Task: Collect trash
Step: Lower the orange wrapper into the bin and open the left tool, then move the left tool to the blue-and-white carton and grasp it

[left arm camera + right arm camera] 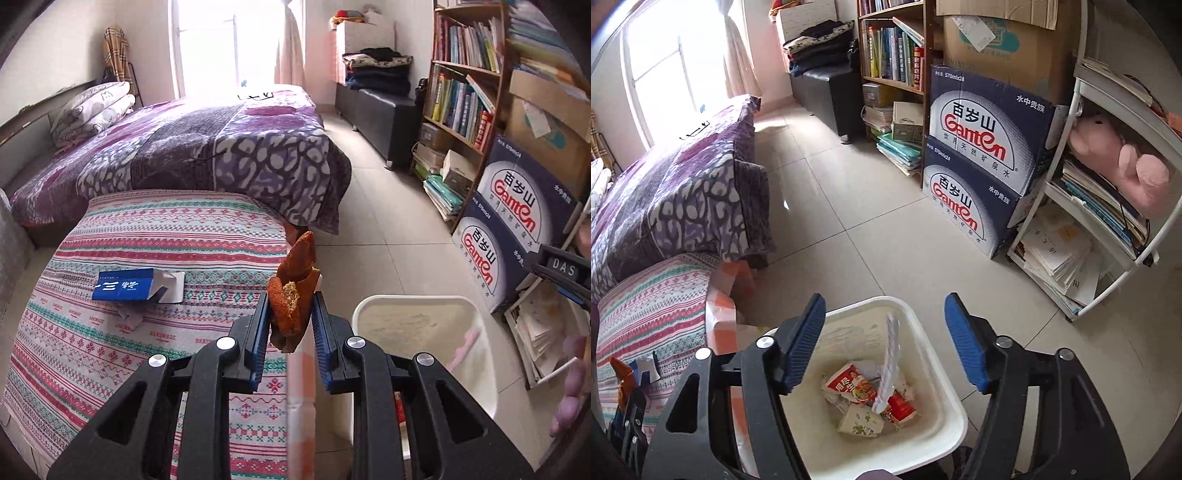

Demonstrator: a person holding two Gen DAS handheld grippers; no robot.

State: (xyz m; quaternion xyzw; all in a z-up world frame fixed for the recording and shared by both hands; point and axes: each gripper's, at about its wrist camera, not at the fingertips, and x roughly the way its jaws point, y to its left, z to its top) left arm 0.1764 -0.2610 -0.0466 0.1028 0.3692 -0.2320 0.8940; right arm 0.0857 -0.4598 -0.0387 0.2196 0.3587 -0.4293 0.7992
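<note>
Bedding with pink and green stripes (155,236) spreads left of the left gripper (290,314). White bin (923,354) stands on the tiled floor under the right gripper (884,343), whose fingers (809,332) are spread with nothing between them; a blurred white strip (890,365) hangs over the wrappers and paper cup (858,424) in the bin. Blue box (129,285) lies on the bedding, left of the left fingers (260,325), which pinch a piece of orange peel (291,295) near the bin's left rim.
</note>
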